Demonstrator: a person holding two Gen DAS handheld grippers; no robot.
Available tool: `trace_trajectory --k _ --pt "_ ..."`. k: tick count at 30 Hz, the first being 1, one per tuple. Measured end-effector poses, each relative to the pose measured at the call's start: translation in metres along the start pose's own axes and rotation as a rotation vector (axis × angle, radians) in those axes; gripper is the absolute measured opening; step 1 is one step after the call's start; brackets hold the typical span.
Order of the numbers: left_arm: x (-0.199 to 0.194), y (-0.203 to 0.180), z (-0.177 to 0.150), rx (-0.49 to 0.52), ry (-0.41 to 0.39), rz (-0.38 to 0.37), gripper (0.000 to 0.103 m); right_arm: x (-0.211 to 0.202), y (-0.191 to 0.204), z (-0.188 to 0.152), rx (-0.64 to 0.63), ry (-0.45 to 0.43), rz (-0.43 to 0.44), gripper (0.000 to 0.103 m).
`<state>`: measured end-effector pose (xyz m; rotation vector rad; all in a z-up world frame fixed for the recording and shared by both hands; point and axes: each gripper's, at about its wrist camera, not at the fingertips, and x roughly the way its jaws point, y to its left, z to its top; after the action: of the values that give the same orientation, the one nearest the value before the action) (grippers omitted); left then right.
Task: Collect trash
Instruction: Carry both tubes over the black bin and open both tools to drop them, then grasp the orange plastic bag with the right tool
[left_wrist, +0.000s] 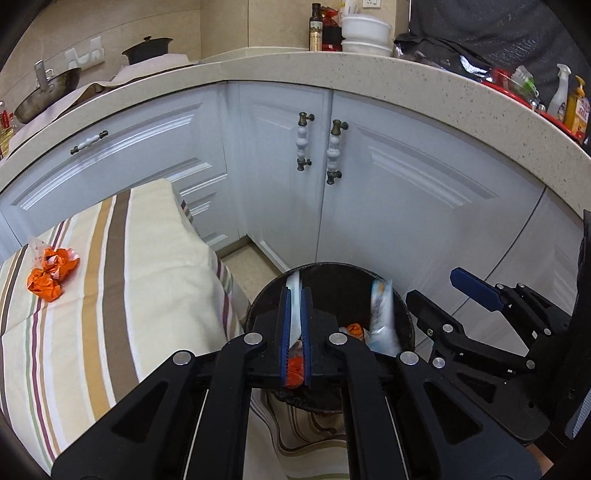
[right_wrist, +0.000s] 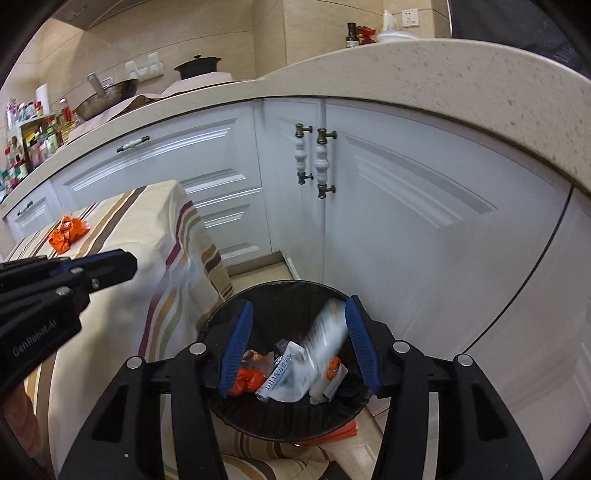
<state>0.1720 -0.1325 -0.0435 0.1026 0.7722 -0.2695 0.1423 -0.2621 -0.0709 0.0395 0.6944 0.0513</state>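
A black-lined trash bin (right_wrist: 354, 402) stands on the floor by the cabinets, holding several wrappers. My right gripper (right_wrist: 299, 343) is open above it; a white-blue wrapper (right_wrist: 325, 332), blurred, is loose between its fingers over the bin, and shows in the left wrist view (left_wrist: 382, 317) too. My left gripper (left_wrist: 294, 332) is shut on a white and orange wrapper (left_wrist: 295, 321) over the bin's (left_wrist: 406, 321) left side. Crumpled orange wrappers (left_wrist: 51, 273) lie on the striped tablecloth, also in the right wrist view (right_wrist: 68, 232).
The striped cloth-covered table (left_wrist: 129, 295) stands left of the bin. White cabinet doors (left_wrist: 369, 206) with handles are behind it, under a speckled countertop (left_wrist: 332, 74) with pots, bottles and bowls. Orange paper (right_wrist: 340, 432) lies on the floor by the bin.
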Motion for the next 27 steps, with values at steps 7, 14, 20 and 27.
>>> trace_trajectory --k 7,14,20,27 --pt "-0.003 0.000 -0.002 -0.006 -0.009 0.013 0.035 -0.008 -0.002 -0.003 0.013 -0.005 -0.010 0.055" --pt "-0.018 0.021 -0.002 -0.044 -0.036 0.036 0.048 -0.017 0.008 0.007 0.010 -0.027 -0.001 0.061" --pt "-0.037 0.059 -0.006 -0.095 -0.059 0.105 0.057 -0.023 0.036 0.019 -0.024 -0.053 0.036 0.066" --pt "-0.061 0.112 -0.016 -0.168 -0.080 0.208 0.065 -0.023 0.093 0.035 -0.090 -0.076 0.129 0.069"
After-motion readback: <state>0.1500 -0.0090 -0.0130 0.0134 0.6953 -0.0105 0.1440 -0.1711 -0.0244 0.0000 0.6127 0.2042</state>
